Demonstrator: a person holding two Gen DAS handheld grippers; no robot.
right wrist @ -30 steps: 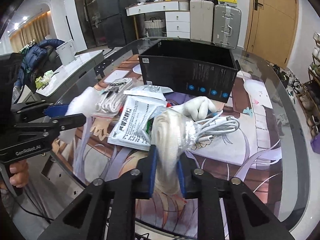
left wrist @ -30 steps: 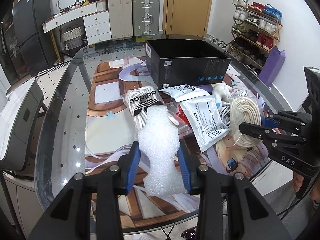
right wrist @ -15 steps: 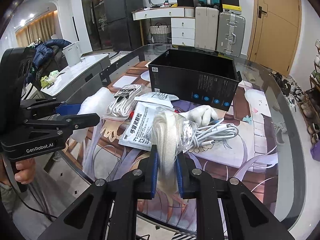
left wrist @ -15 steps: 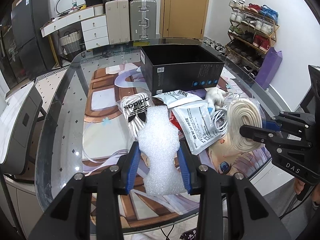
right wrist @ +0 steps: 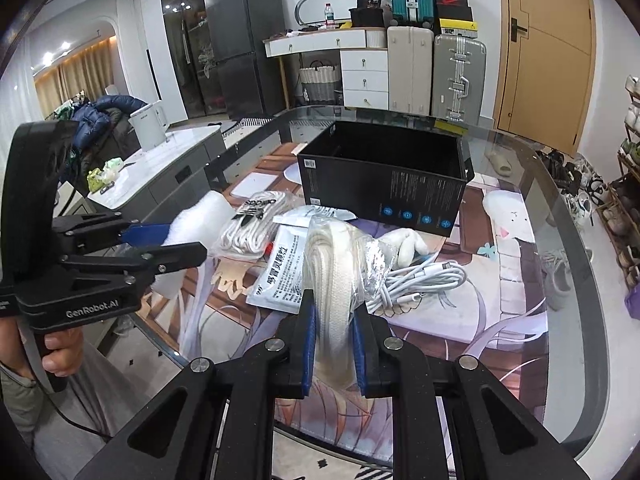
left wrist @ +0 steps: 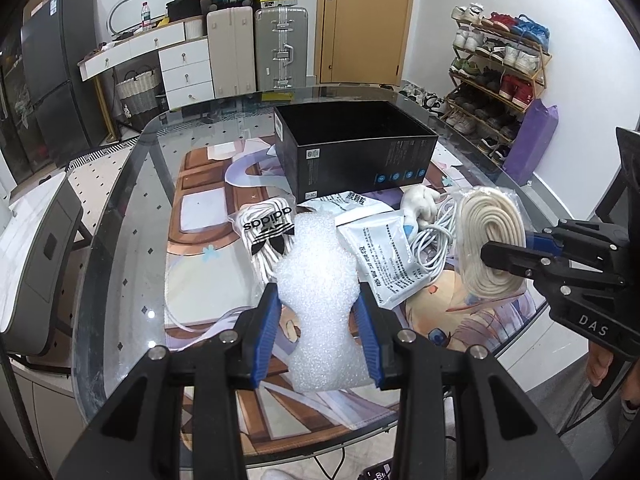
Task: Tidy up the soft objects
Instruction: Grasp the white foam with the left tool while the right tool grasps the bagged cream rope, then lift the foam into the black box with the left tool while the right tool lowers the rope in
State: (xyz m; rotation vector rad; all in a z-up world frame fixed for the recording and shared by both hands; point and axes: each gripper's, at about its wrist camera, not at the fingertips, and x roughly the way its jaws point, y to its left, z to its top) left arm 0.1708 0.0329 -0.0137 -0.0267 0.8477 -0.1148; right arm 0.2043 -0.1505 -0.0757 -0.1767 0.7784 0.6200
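My left gripper (left wrist: 318, 312) is shut on a white foam sheet (left wrist: 320, 280) and holds it above the near table edge; it also shows in the right wrist view (right wrist: 200, 216). My right gripper (right wrist: 333, 312) is shut on a bagged coil of cream lace (right wrist: 332, 276), seen at the right in the left wrist view (left wrist: 490, 240). An open black box (left wrist: 352, 152) stands on the table beyond. In front of it lie a bag of white adidas laces (left wrist: 268, 236), white sachets (left wrist: 384, 256), a white cable (right wrist: 424, 280) and a white glove (right wrist: 404, 240).
The glass table (left wrist: 120, 208) carries a printed mat (right wrist: 500, 312). A shoe rack (left wrist: 496, 68) stands at the right wall, suitcases (left wrist: 280, 48) and drawers behind, and a grey cabinet (left wrist: 36, 264) at the left.
Both grippers have risen and pulled back a little from the pile, each still holding its item. The box and loose items have not moved.
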